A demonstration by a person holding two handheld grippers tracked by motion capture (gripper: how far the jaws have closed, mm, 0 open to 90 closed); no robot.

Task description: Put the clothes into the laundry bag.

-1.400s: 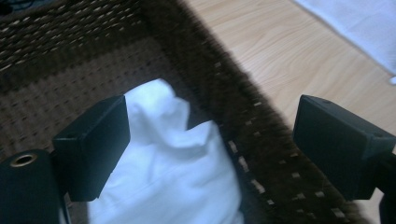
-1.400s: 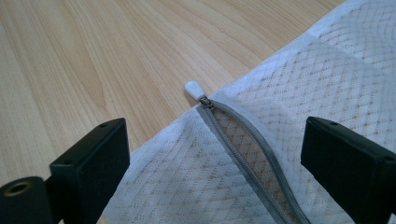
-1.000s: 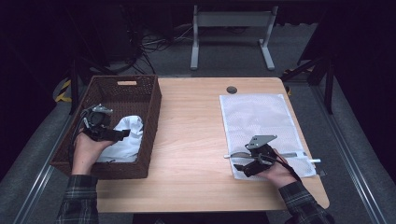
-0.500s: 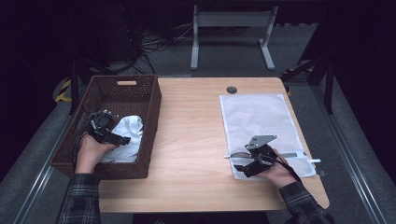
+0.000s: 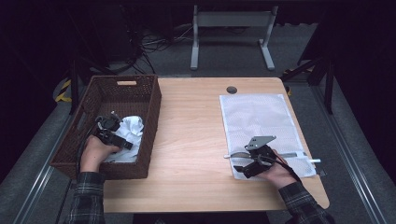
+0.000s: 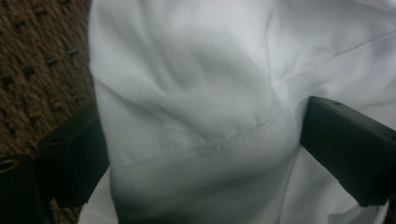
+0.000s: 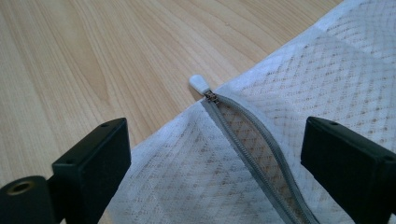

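We are at the pick-up step of what looks like loading laundry into a wash bag. Our left hand-held gripper (image 5: 122,140) is down inside the wicker basket (image 5: 150,122) at the desk's left edge, and its jaws stand released on either side of a fold of the white cloth (image 6: 196,93). In the left gripper view a stitched seam of the cloth bulges between the two black jaws, with the basket's weave showing at the upper left. The jaws have not pinched the fabric yet.

The white mesh bag (image 5: 256,119) lies flat on the right half of the desk, its far end near the back edge and its zipped end toward the front right corner. Our right hand-held gripper (image 5: 239,163) rests at that near end, jaws spread wide and holding nothing. In the right gripper view the grey zipper (image 7: 252,154) runs between the jaws and is parted, so the mouth gapes a little, and the white zipper pull (image 7: 200,84) lies at the bag's corner on the bare wood.

The next move, as we judge it, is for the left jaws to clench on that fold and lift the cloth clear of the basket wall. The right one should take one lip of the zipper opening and raise it, since the mouth is narrow and lies flat. Soft cloth may slip or drag, so a deep bite on the seam seems wise.
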